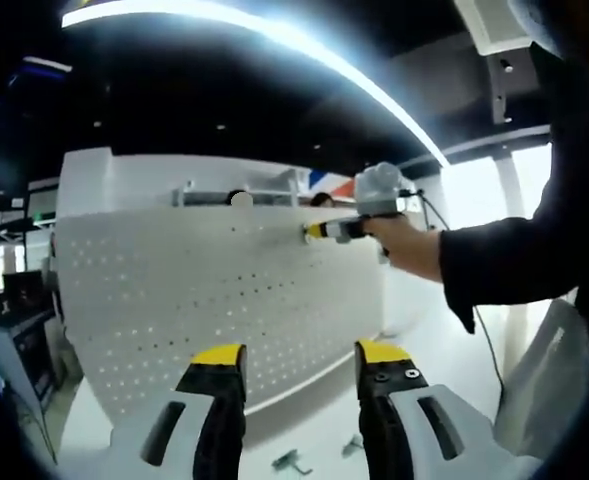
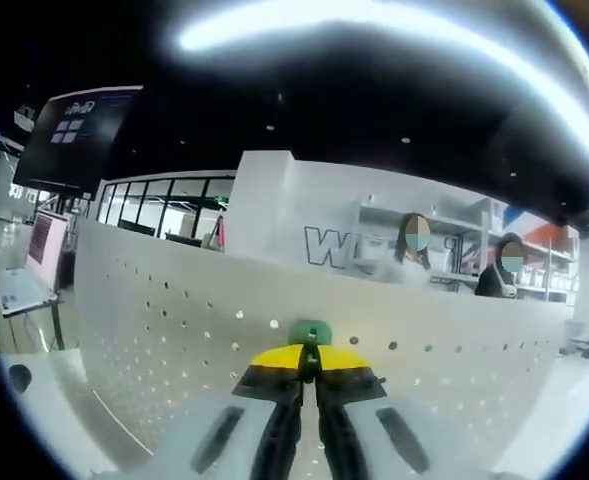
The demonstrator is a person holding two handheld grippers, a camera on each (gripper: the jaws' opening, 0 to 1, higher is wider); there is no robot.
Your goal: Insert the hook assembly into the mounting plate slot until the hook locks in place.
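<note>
Right tongs (image 2: 310, 372) clamped the green hook assembly (image 2: 310, 333) against the perforated mounting plate (image 2: 174, 330), at twelve o'clock from their tips; left tongs (image 1: 301, 362) hung open, empty. Slight tilt risked missing the slot, preventing locking.

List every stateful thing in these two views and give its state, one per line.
Left gripper: open, empty, held back from the board.
Right gripper: shut on the green hook, tips at the board.
Green hook: clamped between the jaws, against the pegboard; locking cannot be told.
Pegboard: upright on the table.
Loose hooks: lying on the table, not picked up.
</note>
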